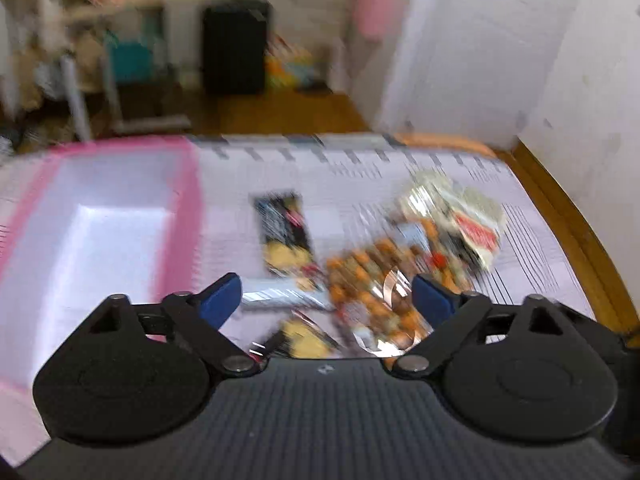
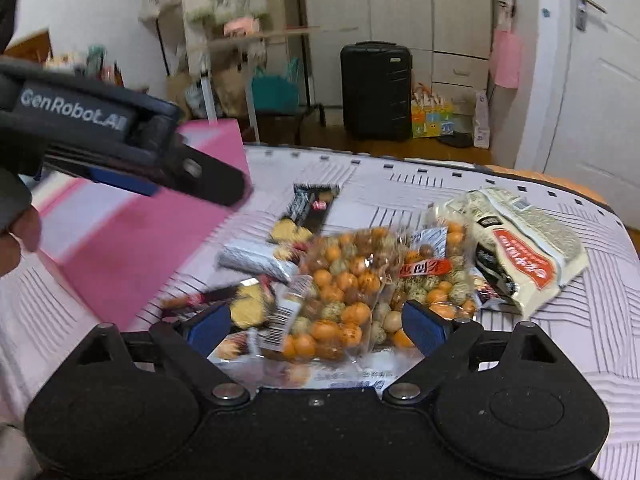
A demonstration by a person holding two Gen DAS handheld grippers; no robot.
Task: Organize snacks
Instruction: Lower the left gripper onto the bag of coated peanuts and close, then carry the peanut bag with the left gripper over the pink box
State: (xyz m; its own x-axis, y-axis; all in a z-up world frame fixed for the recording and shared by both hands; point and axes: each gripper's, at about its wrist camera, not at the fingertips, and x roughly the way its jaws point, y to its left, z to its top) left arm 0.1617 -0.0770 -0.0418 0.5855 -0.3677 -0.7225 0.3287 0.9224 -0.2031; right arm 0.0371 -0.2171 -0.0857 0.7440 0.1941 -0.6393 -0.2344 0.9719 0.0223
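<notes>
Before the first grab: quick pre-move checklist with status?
1. Left tongs open, nothing between them: ok.
2. Right tongs open, nothing gripped: ok.
3. Pink box open, nothing visible inside: ok.
4. Snacks separated for a clean single pick: not ok; the bags of orange balls overlap each other and the cookie packs.
5. White bag reachable on its own: ok, though its edge touches the pile.
6. Left view sharp enough to aim: not ok, motion blur.

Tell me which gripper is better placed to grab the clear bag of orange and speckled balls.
Probably the right gripper: open, with the bag of balls between its fingers. The left gripper sits nearer the pink box.
</notes>
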